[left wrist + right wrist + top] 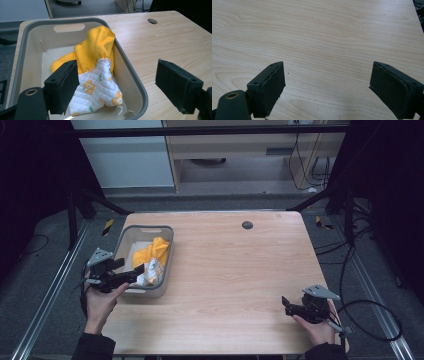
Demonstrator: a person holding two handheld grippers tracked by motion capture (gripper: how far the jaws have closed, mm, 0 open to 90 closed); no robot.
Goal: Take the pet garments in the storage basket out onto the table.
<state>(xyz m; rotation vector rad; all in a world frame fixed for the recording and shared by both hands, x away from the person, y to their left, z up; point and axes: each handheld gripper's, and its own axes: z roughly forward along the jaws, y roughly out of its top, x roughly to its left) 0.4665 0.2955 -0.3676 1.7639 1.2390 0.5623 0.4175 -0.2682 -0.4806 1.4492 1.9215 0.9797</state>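
Observation:
A grey plastic bin stands at the table's left edge. A yellow cloth lies bunched in it, and a white quilted cloth with yellow flowers lies on top at the near end. My left gripper hovers open over the bin's near right corner. In the left gripper view its jaws straddle the bin wall. One jaw is inside, beside the white quilted cloth and the yellow cloth, and the other is out over the table. My right gripper is open and holds nothing, low over bare wood at the front right.
A small round cable hole sits near the table's far edge. The wooden tabletop stretches between the two grippers. Black frame legs and cables lie on the floor to the right.

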